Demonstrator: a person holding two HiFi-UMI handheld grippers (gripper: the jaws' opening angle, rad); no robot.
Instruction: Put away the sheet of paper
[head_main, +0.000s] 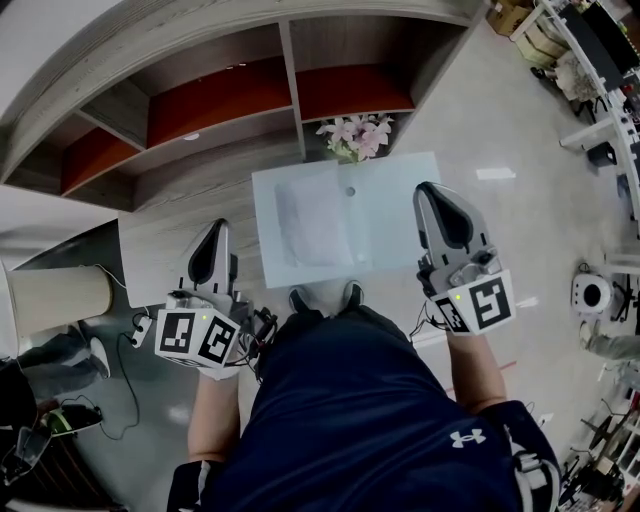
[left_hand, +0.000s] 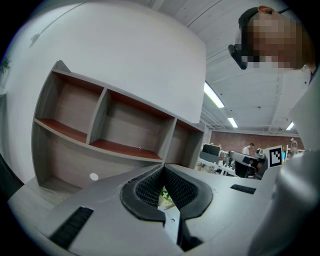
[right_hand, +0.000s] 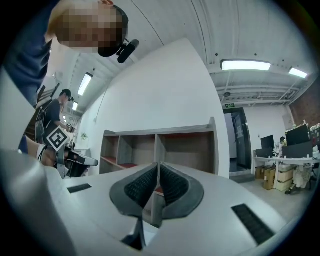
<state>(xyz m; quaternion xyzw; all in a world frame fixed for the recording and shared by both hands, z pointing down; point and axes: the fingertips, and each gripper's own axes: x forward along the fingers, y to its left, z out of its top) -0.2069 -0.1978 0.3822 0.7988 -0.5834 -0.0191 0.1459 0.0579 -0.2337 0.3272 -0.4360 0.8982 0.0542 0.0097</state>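
Closest up: navy shirt (head_main: 370, 400) filling the bottom of the head view, toes of two shoes (head_main: 300, 299) poking out just past it. Holding a gripper in each hand, both up in front of the body and pointing roughly level toward the shelf unit (head_main: 230, 100) against the white wall.

Left gripper (head_main: 213, 230) off to the left of a small white table (head_main: 400, 200), marker cube (head_main: 195, 338) facing up at the camera. Checked its own view: jaws pinched together at the tips, nothing caught in them, only a sliver of flowers (left_hand: 165, 196) peeking through the gap further back.

Right gripper (head_main: 430, 190) over by the table's right edge in the head view, held up clear of it. Same deal in the right gripper view: jaws closed tip to tip, empty, open shelf compartments straight ahead.

Sheet of paper (head_main: 312, 222) lying flat on the left half of the table top, pale and a bit cloudy looking, touched by neither gripper. Pink and white flowers just beyond the table's far edge, in front of the shelf's lower compartments.
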